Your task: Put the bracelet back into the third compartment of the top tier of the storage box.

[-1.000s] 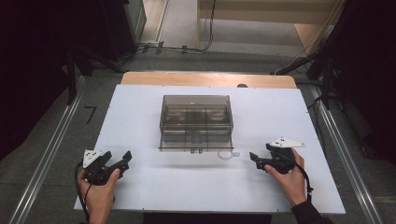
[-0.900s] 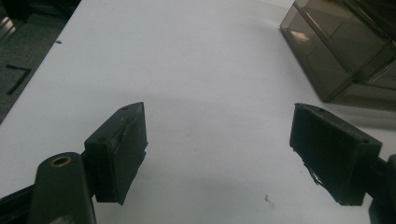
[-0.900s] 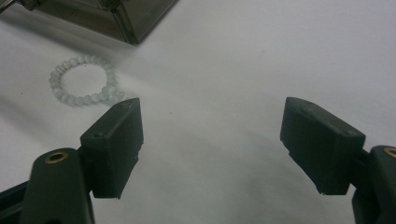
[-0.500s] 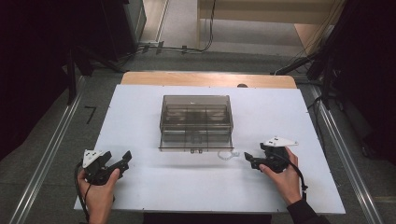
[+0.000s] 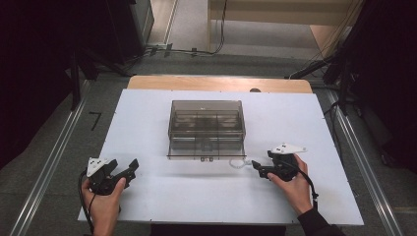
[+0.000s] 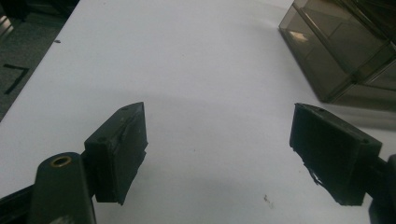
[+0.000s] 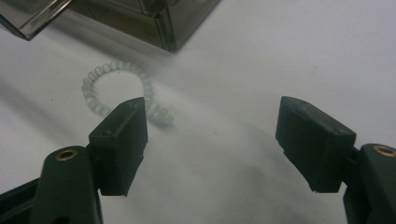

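A smoky see-through compartment box (image 5: 206,130) stands in the middle of the white table (image 5: 147,123). Off its front right corner lies a small clear beaded ring (image 5: 237,163). My right gripper (image 5: 256,169) rests on the table just right of the ring, pointing at it. In the right gripper view the gripper (image 7: 212,144) is open and its jaws have just been closing a little. Nothing is between them, and the ring (image 7: 149,105) lies just ahead of the left jaw, below the box (image 7: 154,14). My left gripper (image 5: 132,167) rests open and empty at the front left.
The left gripper view has my left gripper (image 6: 217,154) over bare white table, with the box (image 6: 345,51) at the upper right. A wooden board edge (image 5: 216,83) runs along the table's far side. Dark floor with cables surrounds the table.
My right gripper has slid a little to the left, closer to the beaded ring. The left gripper and the box have not moved.
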Motion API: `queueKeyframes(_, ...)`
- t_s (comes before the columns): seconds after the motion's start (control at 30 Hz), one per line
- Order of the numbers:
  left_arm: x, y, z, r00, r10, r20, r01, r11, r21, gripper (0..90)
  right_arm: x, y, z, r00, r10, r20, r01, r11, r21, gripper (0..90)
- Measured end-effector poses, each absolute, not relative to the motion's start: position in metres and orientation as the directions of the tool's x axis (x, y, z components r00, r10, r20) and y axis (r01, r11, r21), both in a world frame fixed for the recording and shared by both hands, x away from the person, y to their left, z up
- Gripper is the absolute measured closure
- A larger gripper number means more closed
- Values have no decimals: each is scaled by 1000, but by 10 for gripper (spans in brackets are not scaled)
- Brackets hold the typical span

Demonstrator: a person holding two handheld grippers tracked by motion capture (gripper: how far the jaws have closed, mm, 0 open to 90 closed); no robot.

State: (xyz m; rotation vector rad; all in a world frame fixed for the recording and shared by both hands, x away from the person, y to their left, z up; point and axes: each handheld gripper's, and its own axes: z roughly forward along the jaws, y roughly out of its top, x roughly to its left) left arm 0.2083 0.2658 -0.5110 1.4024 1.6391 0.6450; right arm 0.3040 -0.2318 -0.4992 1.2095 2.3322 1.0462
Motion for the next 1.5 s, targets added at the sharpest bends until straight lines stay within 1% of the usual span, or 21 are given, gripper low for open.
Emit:
queueKeyframes(0.17,208,266,-511,3,961,-277,515,236,824,198,304,-226,-500,-609,792,50,569,391,723,271)
queueKeyframes(0.23,208,266,-511,4,961,-275,516,234,824,198,304,-224,-500,-616,786,48,565,399,722,297)
queueKeyframes(0.4,208,266,-511,6,961,-277,519,234,822,198,303,-219,-501,-631,776,28,551,422,720,408)
queueKeyframes(0.47,208,266,-511,6,961,-278,519,235,822,198,303,-218,-501,-636,771,27,548,427,719,423)
queueKeyframes(0.63,209,266,-512,7,961,-277,523,233,820,198,303,-214,-503,-651,758,28,549,445,708,514)
queueKeyframes(0.67,209,266,-512,7,960,-278,523,233,820,198,303,-212,-503,-660,751,21,540,454,709,549)
queueKeyframes(0.7,209,266,-512,7,960,-279,523,234,819,198,303,-212,-503,-660,751,21,540,454,709,549)
queueKeyframes(0.73,209,266,-512,7,960,-279,524,234,819,198,303,-211,-503,-669,743,18,533,463,709,574)
queueKeyframes(0.77,209,266,-512,8,960,-280,523,235,819,198,303,-211,-503,-669,743,18,533,463,709,574)
queueKeyframes(0.8,209,266,-512,7,960,-279,523,235,819,198,303,-209,-503,-676,737,10,526,474,706,596)
queueKeyframes(0.83,209,266,-512,8,960,-280,523,235,819,198,303,-209,-503,-676,737,10,526,474,706,596)
queueKeyframes(0.93,209,266,-512,9,960,-281,523,235,819,198,302,-207,-504,-690,724,2,515,489,704,681)
queueKeyframes(1.03,209,266,-512,9,960,-281,524,235,819,198,302,-206,-504,-696,718,4,516,496,699,705)
queueKeyframes(1.1,209,266,-512,9,960,-281,524,234,819,198,302,-205,-504,-702,712,-10,508,510,694,756)
queueKeyframes(1.13,209,266,-512,9,960,-281,524,235,819,198,302,-205,-504,-706,708,-11,507,517,690,803)
queueKeyframes(1.17,209,266,-512,10,960,-281,524,235,819,198,302,-205,-504,-706,708,-11,507,517,690,803)
queueKeyframes(1.2,209,266,-512,10,960,-281,524,235,819,198,302,-205,-504,-709,705,-8,507,518,688,822)
queueKeyframes(1.37,209,266,-512,10,959,-282,525,235,818,198,301,-205,-503,-712,702,1,513,520,683,831)
queueKeyframes(1.5,209,266,-512,9,959,-283,524,236,818,198,300,-208,-497,-705,709,20,515,493,701,832)
